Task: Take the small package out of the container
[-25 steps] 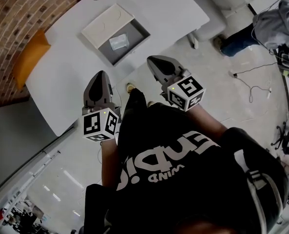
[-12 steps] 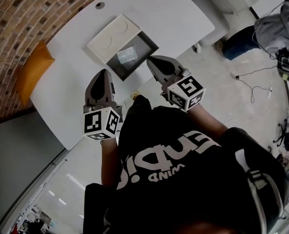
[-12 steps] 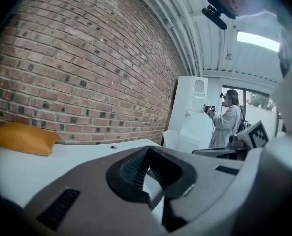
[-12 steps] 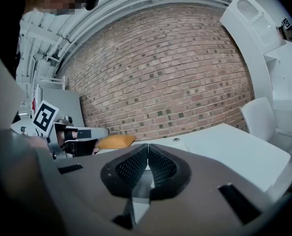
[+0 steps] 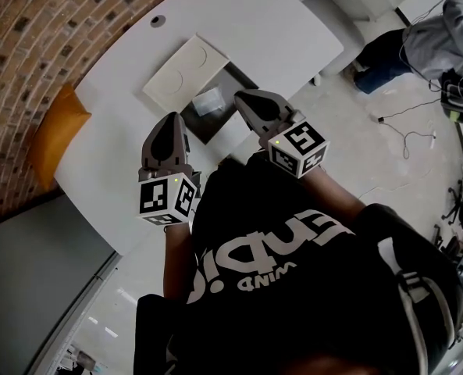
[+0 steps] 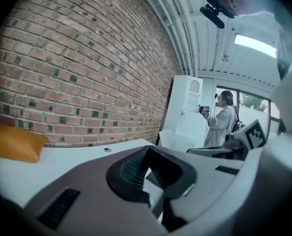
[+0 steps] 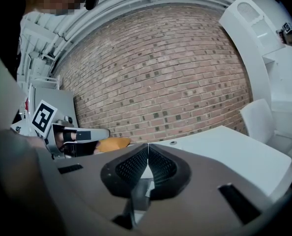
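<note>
Closed and empty both: left tongs (image 5: 171, 119) short of the near corner of the open grey rectangular container (image 5: 202, 128), right tongs (image 5: 240, 95) over its right rim; flat inside that container on the white table (image 5: 278, 22), the small clear plastic package (image 5: 208, 100), just beside the right tongs, likelier theirs.

We're in what looks like a lab-style office workspace. A bare red brick wall (image 5: 28, 45) runs behind a broad curved white table (image 5: 278, 22). Thin black cables (image 5: 382, 119) trail across the glossy pale floor (image 5: 372, 178), and exposed white pipes (image 6: 185, 33) line the ceiling. A tall white cabinet (image 6: 185, 107) and a moulded white chair (image 7: 259, 119) stand by. A second person in a grey top (image 5: 442, 33) is beside dark equipment (image 5: 457, 92).
</note>
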`<state>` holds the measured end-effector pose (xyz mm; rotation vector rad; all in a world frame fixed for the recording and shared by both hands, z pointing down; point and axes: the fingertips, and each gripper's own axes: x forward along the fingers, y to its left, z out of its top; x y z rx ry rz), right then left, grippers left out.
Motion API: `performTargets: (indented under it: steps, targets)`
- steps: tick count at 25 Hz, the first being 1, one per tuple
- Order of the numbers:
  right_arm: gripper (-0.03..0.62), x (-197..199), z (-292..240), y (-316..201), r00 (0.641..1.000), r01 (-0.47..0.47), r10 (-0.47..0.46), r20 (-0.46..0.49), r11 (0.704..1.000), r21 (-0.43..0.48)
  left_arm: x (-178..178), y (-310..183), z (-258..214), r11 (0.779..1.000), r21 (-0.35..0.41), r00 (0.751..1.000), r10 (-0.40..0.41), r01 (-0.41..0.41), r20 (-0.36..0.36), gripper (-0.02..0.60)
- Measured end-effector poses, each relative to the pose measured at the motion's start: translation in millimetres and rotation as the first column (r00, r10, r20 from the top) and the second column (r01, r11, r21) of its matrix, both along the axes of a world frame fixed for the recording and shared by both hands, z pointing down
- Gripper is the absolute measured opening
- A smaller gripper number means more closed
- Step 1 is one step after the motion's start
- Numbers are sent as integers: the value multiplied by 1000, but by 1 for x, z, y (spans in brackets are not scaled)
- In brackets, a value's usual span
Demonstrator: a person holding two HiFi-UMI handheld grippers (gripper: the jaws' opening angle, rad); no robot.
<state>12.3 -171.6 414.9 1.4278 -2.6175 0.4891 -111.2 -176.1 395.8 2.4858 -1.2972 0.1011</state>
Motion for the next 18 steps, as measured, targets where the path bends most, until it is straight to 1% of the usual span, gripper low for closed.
performTargets:
  steps: [7, 14, 18]
  targets:
    - [0, 11, -9, -16, 1000, 4, -4, 17, 1000, 16, 9, -12, -6, 1000, -4, 1000, -7, 7, 10, 6]
    - [1, 10, -17, -34, 997, 73, -75, 31, 996, 47, 19, -20, -11, 999, -3, 999, -48, 48, 9, 6]
    - [2, 13, -19, -36, 995, 92, -94, 32, 994, 61, 24, -21, -11, 998, 3, 998, -64, 64, 0, 6]
